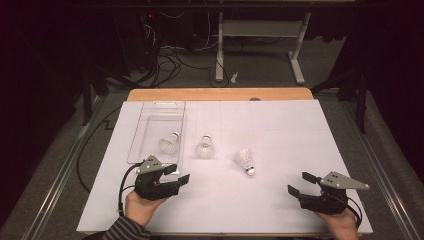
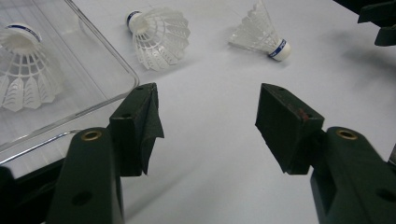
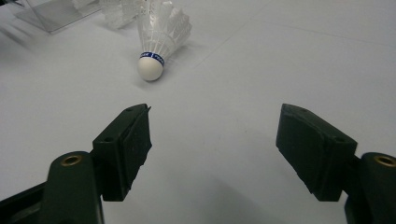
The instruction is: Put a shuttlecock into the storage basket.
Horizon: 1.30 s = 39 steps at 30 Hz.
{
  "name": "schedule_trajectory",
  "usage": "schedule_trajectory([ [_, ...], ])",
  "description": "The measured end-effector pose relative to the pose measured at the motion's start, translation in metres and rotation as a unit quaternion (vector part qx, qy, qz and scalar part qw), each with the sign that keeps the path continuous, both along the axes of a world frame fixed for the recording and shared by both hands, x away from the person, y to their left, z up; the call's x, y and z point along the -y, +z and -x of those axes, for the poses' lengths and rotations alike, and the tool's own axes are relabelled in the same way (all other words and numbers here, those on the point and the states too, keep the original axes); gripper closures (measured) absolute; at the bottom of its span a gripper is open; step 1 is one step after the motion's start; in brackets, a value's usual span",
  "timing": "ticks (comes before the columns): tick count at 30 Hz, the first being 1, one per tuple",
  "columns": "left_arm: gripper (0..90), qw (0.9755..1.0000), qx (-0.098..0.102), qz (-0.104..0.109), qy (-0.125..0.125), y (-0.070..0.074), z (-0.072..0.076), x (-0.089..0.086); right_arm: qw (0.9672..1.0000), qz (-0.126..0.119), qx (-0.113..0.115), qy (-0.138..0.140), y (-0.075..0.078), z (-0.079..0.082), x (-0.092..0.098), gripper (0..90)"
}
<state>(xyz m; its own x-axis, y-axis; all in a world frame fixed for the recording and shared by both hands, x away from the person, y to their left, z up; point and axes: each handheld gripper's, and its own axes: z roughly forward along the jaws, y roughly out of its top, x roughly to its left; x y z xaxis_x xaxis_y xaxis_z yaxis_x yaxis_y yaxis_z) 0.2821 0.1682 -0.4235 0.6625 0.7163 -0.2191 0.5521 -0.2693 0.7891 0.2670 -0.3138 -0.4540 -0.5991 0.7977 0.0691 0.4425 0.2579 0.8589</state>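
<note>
White tabletop (image 1: 280,200) was bare around both wide-open, empty grippers. Right gripper (image 1: 299,184) should pinch nearest shuttlecock (image 1: 245,161) by cork, not feathers.

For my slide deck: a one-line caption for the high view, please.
Two open grippers, left and right, wait near two loose shuttlecocks and one in a clear tray.

dark room | grey floor (image 1: 260,75) | white desk frame (image 1: 260,30) | cables (image 1: 167,62)
</note>
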Motion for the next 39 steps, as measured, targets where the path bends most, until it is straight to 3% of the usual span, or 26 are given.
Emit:
schedule_trajectory([
  [13, 40.4, 1.0, -0.008, -0.004, -0.003, 0.004, -0.005, 0.009, 1.0, 0.001, 0.0, 0.0, 0.0, 0.0, 0.0, 26.9],
  [21, 41.1, 0.9998, -0.009, -0.017, -0.003, 0.009, -0.009, 0.014, 1.0, 0.0, 0.0, 0.001, 0.0, 0.0, 0.0, 26.9],
  [27, 42.9, 0.9993, -0.029, -0.024, -0.006, 0.013, -0.015, 0.016, 1.0, 0.0, 0.0, 0.001, 0.0, 0.0, 0.0, 26.9],
  [34, 45.1, 0.9985, -0.038, -0.038, -0.009, 0.019, -0.021, 0.02, 1.0, 0.001, 0.0, 0.001, 0.0, 0.0, 0.0, 26.9],
  [37, 46.8, 0.9972, -0.039, -0.063, -0.013, 0.02, -0.023, 0.026, 1.0, 0.001, 0.0, 0.001, 0.0, 0.0, 0.0, 26.9],
  [39, 47.2, 0.9969, -0.042, -0.065, -0.013, 0.02, -0.025, 0.029, 1.0, 0.001, 0.001, 0.001, 0.0, 0.0, 0.0, 26.9],
])
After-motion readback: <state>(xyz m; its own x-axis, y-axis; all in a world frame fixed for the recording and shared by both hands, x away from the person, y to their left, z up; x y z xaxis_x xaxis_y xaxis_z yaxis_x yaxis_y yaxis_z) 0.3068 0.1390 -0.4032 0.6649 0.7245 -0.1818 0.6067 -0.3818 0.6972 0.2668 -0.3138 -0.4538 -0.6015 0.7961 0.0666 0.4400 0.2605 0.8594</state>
